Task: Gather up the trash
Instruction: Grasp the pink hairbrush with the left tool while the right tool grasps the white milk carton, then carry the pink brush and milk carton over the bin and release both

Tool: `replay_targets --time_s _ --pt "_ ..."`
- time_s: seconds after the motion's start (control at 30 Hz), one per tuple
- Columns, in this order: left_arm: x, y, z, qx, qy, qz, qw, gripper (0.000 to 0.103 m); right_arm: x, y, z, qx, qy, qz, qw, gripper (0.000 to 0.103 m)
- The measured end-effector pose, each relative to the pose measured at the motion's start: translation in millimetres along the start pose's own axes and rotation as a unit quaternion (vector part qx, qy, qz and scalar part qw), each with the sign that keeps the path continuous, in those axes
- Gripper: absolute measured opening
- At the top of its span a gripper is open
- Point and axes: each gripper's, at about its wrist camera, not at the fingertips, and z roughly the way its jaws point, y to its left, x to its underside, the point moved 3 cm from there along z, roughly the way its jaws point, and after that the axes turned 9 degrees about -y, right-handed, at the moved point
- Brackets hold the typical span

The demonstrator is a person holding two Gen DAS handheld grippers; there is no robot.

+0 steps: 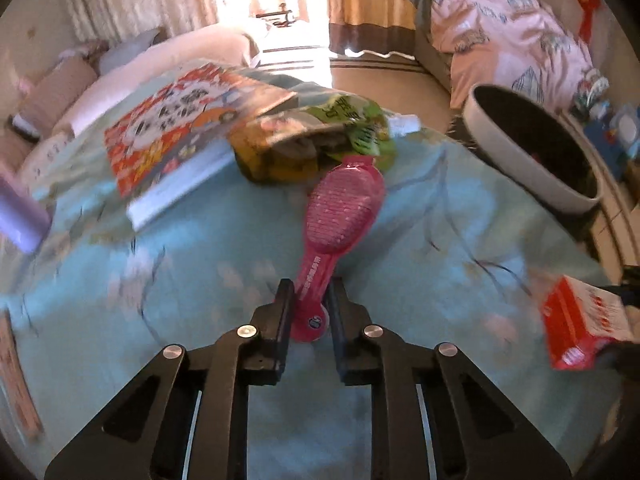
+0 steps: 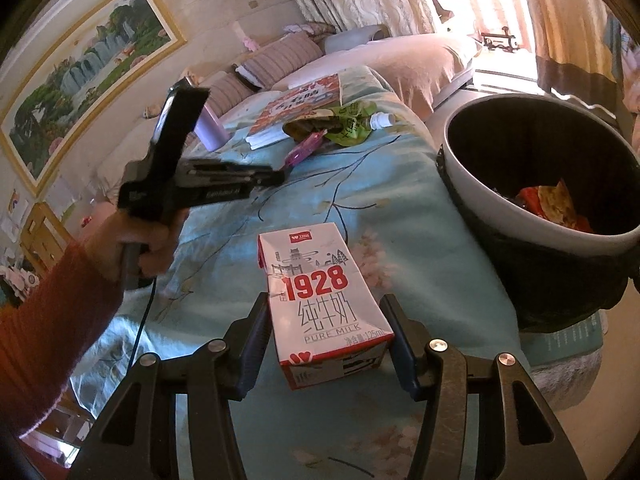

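Observation:
A pink brush-shaped packet (image 1: 342, 204) lies on the teal bedspread, and its narrow end sits between the fingers of my left gripper (image 1: 312, 290), which is shut on it. In the right wrist view this gripper (image 2: 280, 176) is held by a hand in a red sleeve, its tips at the pink packet (image 2: 306, 146). My right gripper (image 2: 325, 302) is shut on a white and red milk carton (image 2: 320, 280), with a pad against each side. The carton (image 1: 576, 324) shows at the right edge of the left wrist view. A round white bin (image 2: 492, 204) with a black liner holds wrappers.
Beyond the pink packet lie crumpled snack bags (image 1: 288, 148), a green pouch (image 1: 360, 128) and a red picture book (image 1: 176, 136). A purple cup (image 2: 210, 128) stands at the left. The bin (image 1: 520, 172) stands off the bed's right side. Sofa cushions and curtains are behind.

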Motion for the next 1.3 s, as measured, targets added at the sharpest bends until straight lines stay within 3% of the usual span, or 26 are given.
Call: replay_targets --time_s 0.1,0.2,0.33,0.47,0.53,0.6,0.63,0.8,1.03,1.07,1.1,1.3 --pt "20 -4 -27 0.013 -0.003 -0.041 0.9991 0.0 1 0 -6 0.001 -0.008 0.003 1.0 0.055" --pt "43 -8 -51 0.044 -0.005 -0.1 0.994 0.0 1 -2 -11 0.003 -0.015 0.01 1.0 0.054" --pt "70 -18 -71 0.052 -0.008 -0.14 0.9888 0.0 3 -5 -11 0.009 -0.017 0.015 1.0 0.053" --pt "76 -27 -78 0.015 -0.012 -0.124 0.9921 0.003 5 -4 -12 0.018 -0.016 0.01 1.0 0.053" --pt "81 -27 -84 0.025 -0.013 -0.137 0.9902 0.014 6 -4 -14 0.018 -0.018 0.011 1.0 0.052" --pt "85 -28 -88 0.029 -0.015 -0.163 0.9861 0.063 6 -5 -18 0.019 -0.024 0.012 0.999 0.049" --pt "86 -30 -91 0.025 -0.02 -0.173 0.9844 0.068 7 -7 -19 0.019 -0.026 0.014 0.999 0.048" --pt "87 -46 -85 0.031 -0.008 -0.206 0.978 0.072 8 -14 -21 0.021 -0.031 0.024 0.999 0.048" --pt "71 -65 -58 0.006 -0.005 -0.2 0.9798 0.071 8 -19 -28 0.024 -0.038 0.022 0.999 0.048" --pt "69 -67 -55 -0.002 -0.009 -0.191 0.9816 0.063 8 -21 -29 0.024 -0.039 0.025 0.999 0.048" --pt "68 -69 -54 -0.006 -0.012 -0.182 0.9832 0.048 8 -23 -30 0.025 -0.04 0.027 0.998 0.048" --pt "73 -84 -62 0.018 -0.024 -0.145 0.9889 0.045 9 -32 -38 0.028 -0.047 0.04 0.998 0.048"
